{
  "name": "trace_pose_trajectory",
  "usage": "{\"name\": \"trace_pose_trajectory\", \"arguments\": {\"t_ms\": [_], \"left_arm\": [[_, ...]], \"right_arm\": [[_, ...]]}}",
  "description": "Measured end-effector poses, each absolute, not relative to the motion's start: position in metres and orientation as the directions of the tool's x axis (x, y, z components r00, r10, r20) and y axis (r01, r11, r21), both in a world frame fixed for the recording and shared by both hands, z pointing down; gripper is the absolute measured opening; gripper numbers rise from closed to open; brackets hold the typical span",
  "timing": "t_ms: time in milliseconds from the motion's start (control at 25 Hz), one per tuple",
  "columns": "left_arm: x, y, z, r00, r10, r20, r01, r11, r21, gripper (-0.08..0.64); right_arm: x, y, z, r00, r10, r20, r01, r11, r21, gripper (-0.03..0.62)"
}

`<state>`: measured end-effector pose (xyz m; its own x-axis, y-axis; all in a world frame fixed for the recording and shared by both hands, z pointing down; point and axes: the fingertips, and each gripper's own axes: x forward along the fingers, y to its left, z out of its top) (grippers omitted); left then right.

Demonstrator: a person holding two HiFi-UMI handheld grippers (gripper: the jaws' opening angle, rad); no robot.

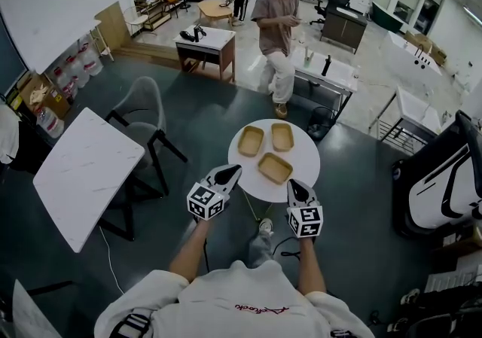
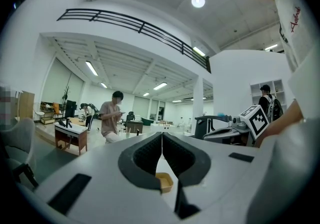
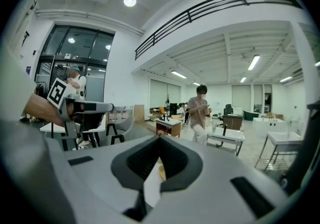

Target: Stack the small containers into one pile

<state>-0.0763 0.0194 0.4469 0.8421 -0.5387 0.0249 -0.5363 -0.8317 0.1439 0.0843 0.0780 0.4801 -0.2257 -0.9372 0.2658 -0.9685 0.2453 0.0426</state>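
Three shallow tan containers lie apart on the round white table [image 1: 301, 178]: one at the back left [image 1: 251, 141], one at the back right [image 1: 282, 136], one nearer me [image 1: 275, 168]. My left gripper [image 1: 232, 170] reaches over the table's near left edge, its jaws shut and empty. My right gripper [image 1: 294, 184] hovers at the near right edge, also shut with nothing in it. In the left gripper view, one container [image 2: 163, 181] shows below the closed left gripper [image 2: 162, 135]. In the right gripper view, below the closed right gripper [image 3: 160, 138], shows a sliver of a container [image 3: 161, 172].
A person [image 1: 277, 28] stands beyond the round table beside a white desk [image 1: 331, 73]. A grey chair [image 1: 147, 114] and a white rectangular table [image 1: 83, 171] stand to the left. A black and white machine [image 1: 444, 178] is at the right. A cable runs across the floor under the table.
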Motion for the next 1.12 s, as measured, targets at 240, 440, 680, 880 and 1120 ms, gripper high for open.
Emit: {"name": "trace_pose_trajectory", "arguments": {"t_ms": [240,440,680,880,1120], "left_arm": [[-0.061,-0.021,0.447,0.839,-0.544,0.027,-0.542,-0.829,0.141,0.011],[-0.045,-0.059,0.447,0.83,-0.556,0.04,-0.555,-0.82,0.141,0.012],[-0.023,-0.11,0.438,0.819,-0.572,0.039,-0.572,-0.81,0.132,0.012],[-0.003,-0.146,0.436,0.81,-0.584,0.049,-0.585,-0.8,0.137,0.012],[0.028,-0.192,0.431,0.796,-0.604,0.048,-0.604,-0.786,0.13,0.011]], "right_arm": [[0.102,0.039,0.484,-0.228,-0.936,0.27,-0.968,0.247,0.038,0.02],[0.119,-0.003,0.482,-0.243,-0.932,0.27,-0.965,0.261,0.033,0.02],[0.142,-0.05,0.482,-0.26,-0.926,0.274,-0.961,0.276,0.02,0.02],[0.165,-0.083,0.484,-0.267,-0.919,0.29,-0.96,0.281,0.007,0.02],[0.192,-0.129,0.485,-0.297,-0.91,0.289,-0.951,0.309,-0.006,0.02]]}}
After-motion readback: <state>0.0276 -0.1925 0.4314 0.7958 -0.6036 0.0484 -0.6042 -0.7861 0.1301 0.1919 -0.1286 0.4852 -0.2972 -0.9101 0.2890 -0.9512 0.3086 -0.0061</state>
